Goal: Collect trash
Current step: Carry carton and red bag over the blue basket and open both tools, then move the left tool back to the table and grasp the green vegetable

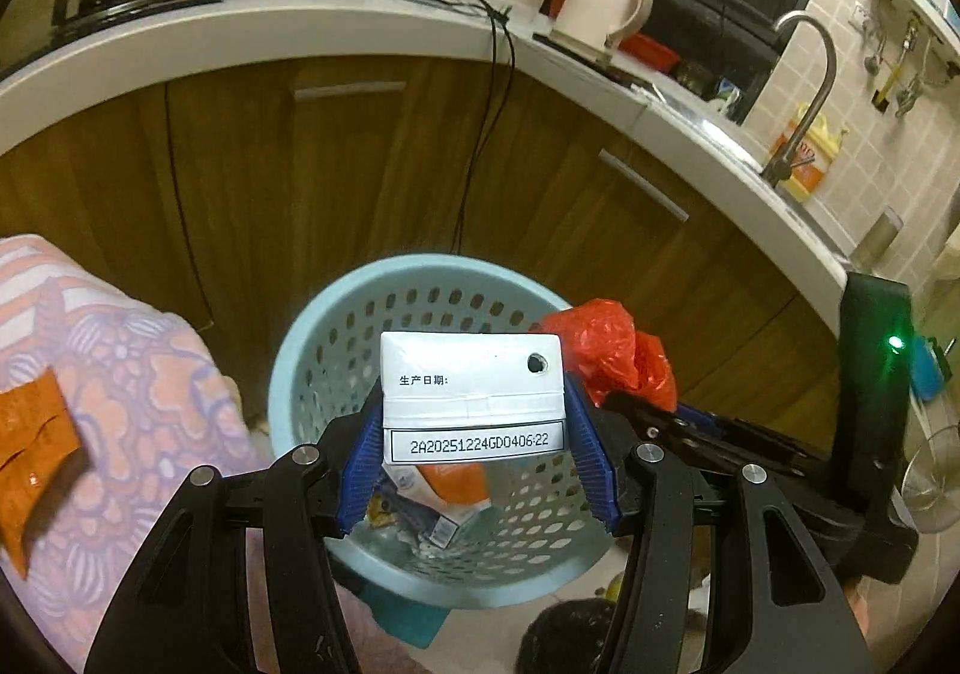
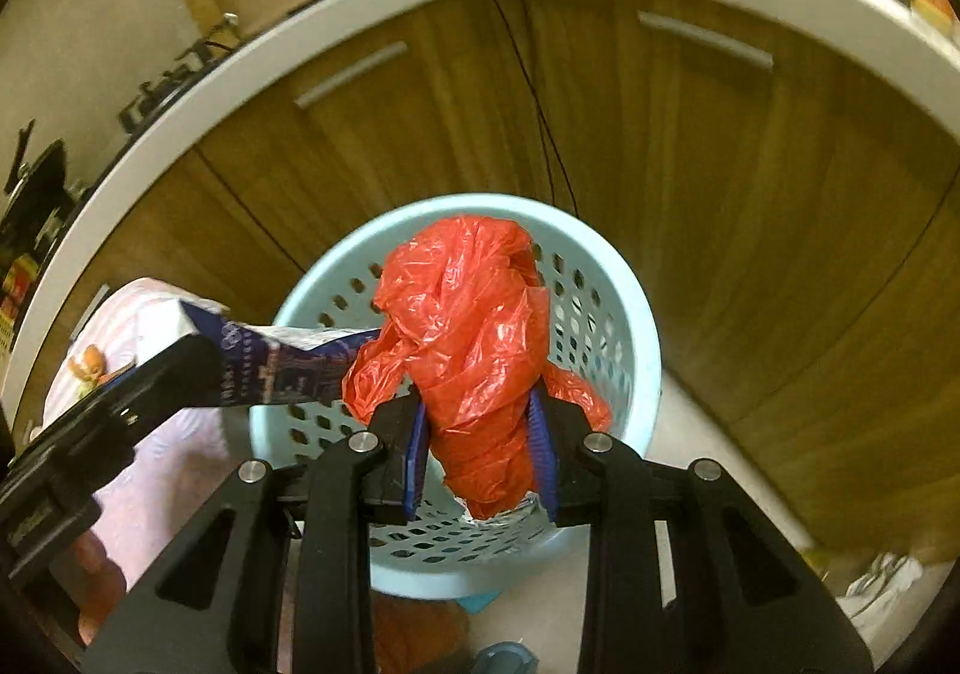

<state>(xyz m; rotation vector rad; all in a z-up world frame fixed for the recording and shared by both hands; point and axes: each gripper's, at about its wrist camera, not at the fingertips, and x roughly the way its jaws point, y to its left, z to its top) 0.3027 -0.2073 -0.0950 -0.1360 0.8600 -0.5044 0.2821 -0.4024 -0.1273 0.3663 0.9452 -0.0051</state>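
My left gripper (image 1: 474,434) is shut on a white milk carton (image 1: 472,395), held above a light blue perforated basket (image 1: 336,314). The basket holds an orange-and-white carton (image 1: 450,485) and other wrappers. My right gripper (image 2: 480,434) is shut on a crumpled red plastic bag (image 2: 474,326), held over the same basket (image 2: 606,278). In the right wrist view the left gripper (image 2: 108,416) comes in from the left with its carton (image 2: 282,368). In the left wrist view the red bag (image 1: 606,350) and the right gripper's fingers (image 1: 648,416) show at the right.
Wooden cabinet doors (image 1: 360,164) under a white counter (image 1: 300,32) stand behind the basket, with a black cable (image 1: 486,134) hanging down. A pink patterned cloth (image 1: 120,374) with an orange wrapper (image 1: 30,446) lies to the left. A kettle (image 1: 606,8) and a tap (image 1: 810,92) are on the counter.
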